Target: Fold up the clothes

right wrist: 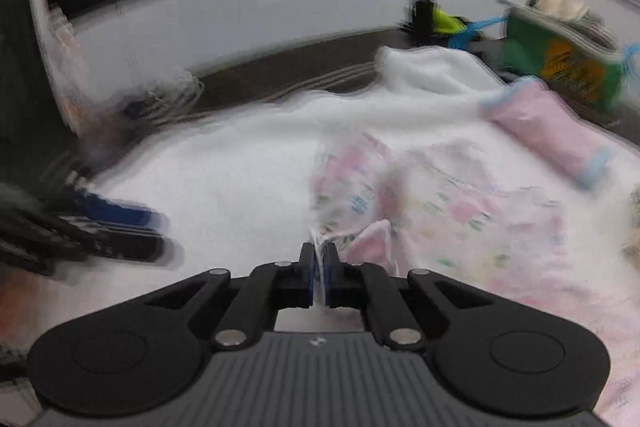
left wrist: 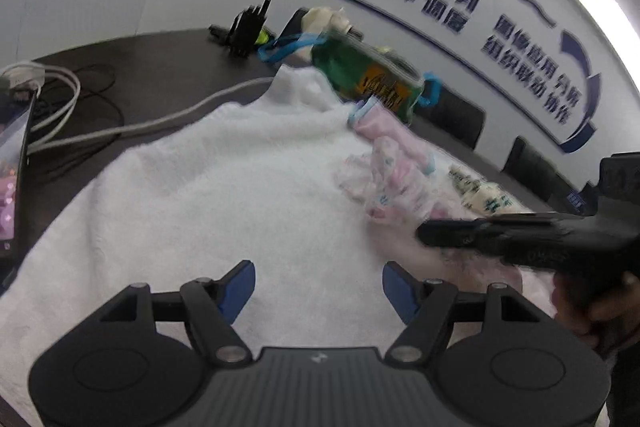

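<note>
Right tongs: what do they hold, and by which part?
The right tongs pinch the pink floral-print thin cloth garment by a bunched edge.

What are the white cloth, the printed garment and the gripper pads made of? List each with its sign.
White cloth: looks like terry or fleece, matte, with a fuzzy nap.
Printed garment: thin, light woven or knit fabric, probably cotton; it crumples softly, and the right gripper pinches its edge.
Left gripper pads: blue, smooth, dull; probably rubber or soft plastic, unclear which.
</note>
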Demonstrator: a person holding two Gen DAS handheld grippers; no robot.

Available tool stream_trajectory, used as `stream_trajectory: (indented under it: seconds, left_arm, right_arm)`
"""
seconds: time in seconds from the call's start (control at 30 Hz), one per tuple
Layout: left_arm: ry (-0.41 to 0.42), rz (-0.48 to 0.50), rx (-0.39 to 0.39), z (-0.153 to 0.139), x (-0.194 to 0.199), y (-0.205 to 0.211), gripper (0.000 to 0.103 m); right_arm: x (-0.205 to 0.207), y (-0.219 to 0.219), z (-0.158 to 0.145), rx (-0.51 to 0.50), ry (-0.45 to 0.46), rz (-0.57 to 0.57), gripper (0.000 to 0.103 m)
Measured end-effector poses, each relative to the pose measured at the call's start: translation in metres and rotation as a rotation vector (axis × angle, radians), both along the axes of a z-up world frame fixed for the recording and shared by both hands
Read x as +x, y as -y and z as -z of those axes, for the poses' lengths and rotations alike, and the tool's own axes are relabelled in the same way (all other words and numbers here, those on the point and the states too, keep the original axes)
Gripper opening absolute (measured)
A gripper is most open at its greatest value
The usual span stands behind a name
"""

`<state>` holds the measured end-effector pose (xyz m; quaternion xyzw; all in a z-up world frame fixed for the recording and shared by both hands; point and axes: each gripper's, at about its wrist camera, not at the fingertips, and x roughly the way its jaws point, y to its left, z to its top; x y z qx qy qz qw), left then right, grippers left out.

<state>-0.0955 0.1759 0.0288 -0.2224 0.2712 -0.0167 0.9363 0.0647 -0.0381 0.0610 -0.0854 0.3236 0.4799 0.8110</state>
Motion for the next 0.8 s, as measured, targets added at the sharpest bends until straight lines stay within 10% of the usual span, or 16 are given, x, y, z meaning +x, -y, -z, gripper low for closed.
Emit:
stream_trajectory:
  seconds: [0.17, 0.27, 0.53, 0.7, 0.8]
  left_arm:
    - [0.093, 0.014, -0.076, -0.009, -0.019, -0.016, 0.069]
    - [0.067, -0.020, -0.058, -0.006, -0.020, -0.016, 0.069]
    - [0.027, 0.051, -0.057, 0.008, -0.003, 0.003, 0.072]
    - [-0.030, 0.050, -0.022, 0.012, 0.023, 0.020, 0.072]
    - [-0.043, 0.037, -0.022, 0.017, 0.031, 0.021, 0.051]
  right_arm:
    - [-0.010, 0.004, -0.013, 0.129, -0.180, -0.119, 0.012]
    - [-0.022, -0.005, 0.000, 0.040, -0.159, -0.182, 0.063]
    - [0.015, 0.053, -0.049, 0.133, -0.006, 0.023, 0.063]
    - [0.068, 0.041, -0.051, -0.062, 0.143, 0.197, 0.063]
    - [0.099, 0.006, -0.022, -0.143, 0.083, 0.149, 0.069]
